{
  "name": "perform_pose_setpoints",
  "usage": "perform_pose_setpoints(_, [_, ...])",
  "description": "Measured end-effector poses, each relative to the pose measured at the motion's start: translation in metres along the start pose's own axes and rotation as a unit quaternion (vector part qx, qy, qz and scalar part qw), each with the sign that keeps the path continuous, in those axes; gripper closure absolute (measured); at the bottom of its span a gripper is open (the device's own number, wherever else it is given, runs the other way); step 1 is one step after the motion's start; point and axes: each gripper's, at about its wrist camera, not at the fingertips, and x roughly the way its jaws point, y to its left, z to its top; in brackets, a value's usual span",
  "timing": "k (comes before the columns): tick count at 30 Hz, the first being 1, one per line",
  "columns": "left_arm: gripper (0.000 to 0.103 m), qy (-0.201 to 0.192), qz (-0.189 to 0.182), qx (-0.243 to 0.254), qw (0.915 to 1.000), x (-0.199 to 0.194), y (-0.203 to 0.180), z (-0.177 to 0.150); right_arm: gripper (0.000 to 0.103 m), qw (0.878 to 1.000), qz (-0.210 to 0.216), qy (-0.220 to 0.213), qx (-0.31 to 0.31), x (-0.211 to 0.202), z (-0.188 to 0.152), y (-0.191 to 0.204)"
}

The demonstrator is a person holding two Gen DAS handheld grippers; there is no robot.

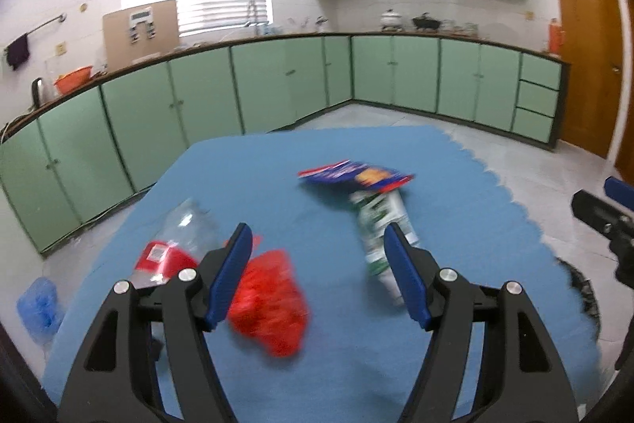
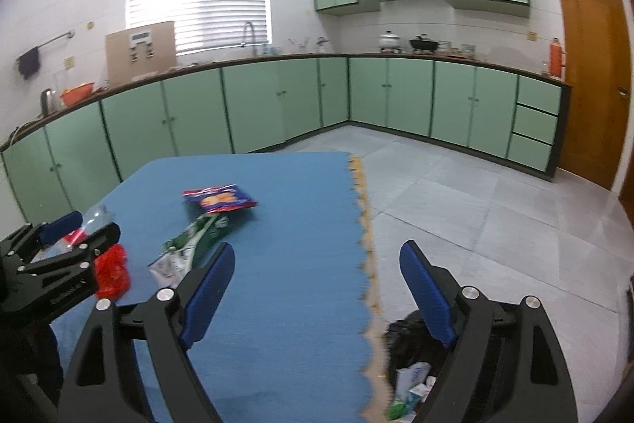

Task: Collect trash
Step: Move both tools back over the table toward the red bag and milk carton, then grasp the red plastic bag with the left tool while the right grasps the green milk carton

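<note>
A blue mat [image 1: 317, 363] covers the table. On it lie a red crumpled bag [image 1: 269, 304], a clear plastic bottle with a red label [image 1: 174, 244], a green-and-white carton [image 1: 380, 240] and a blue-red snack packet [image 1: 356, 177]. My left gripper [image 1: 317, 256] is open and empty, above the mat between the red bag and the carton. My right gripper [image 2: 317, 276] is open and empty over the mat's right edge. In the right wrist view I see the snack packet [image 2: 220, 199], the carton [image 2: 190, 244], the red bag [image 2: 113, 270] and the left gripper [image 2: 75, 228].
A black trash bag [image 2: 412, 363] with cartons inside stands on the floor by the table's right edge [image 2: 366, 264]. Green cabinets [image 1: 277, 82] line the walls. A wooden door [image 2: 590, 74] is at the right. A blue bag [image 1: 39, 308] lies on the floor at left.
</note>
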Motion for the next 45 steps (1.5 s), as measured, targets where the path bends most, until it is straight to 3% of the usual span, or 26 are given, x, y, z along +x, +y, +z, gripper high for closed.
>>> perform_pose_setpoints(9, [0.036, 0.054, -0.001, -0.02, 0.9983, 0.037, 0.028, -0.013, 0.019, 0.999, 0.023, 0.015, -0.018, 0.021, -0.008, 0.037])
perform_pose_setpoints(18, [0.035, 0.085, -0.004, -0.029, 0.9959, 0.048, 0.026, -0.025, 0.019, 0.999, 0.032, 0.027, -0.028, 0.036, -0.004, 0.053])
perform_pose_setpoints(20, [0.043, 0.088, -0.005, -0.037, 0.9955, 0.049, 0.028, -0.026, 0.019, 0.998, 0.036, 0.029, -0.033, 0.039, -0.004, 0.059])
perform_pose_setpoints(22, [0.063, 0.088, -0.008, -0.043, 0.9952, 0.049, 0.028, -0.025, 0.019, 0.998, 0.04, 0.03, -0.039, 0.04, -0.004, 0.064])
perform_pose_setpoints(25, [0.08, 0.088, -0.01, -0.052, 0.9947, 0.048, 0.03, -0.026, 0.019, 0.997, 0.046, 0.032, -0.045, 0.043, -0.003, 0.07])
perform_pose_setpoints(36, [0.087, 0.061, -0.011, -0.068, 0.9957, 0.036, 0.049, -0.018, 0.019, 0.995, 0.074, 0.046, -0.058, 0.061, -0.003, 0.101])
perform_pose_setpoints(45, [0.087, 0.06, -0.019, -0.074, 0.9953, 0.035, 0.06, -0.016, 0.019, 0.994, 0.058, 0.084, -0.047, 0.093, 0.0, 0.119])
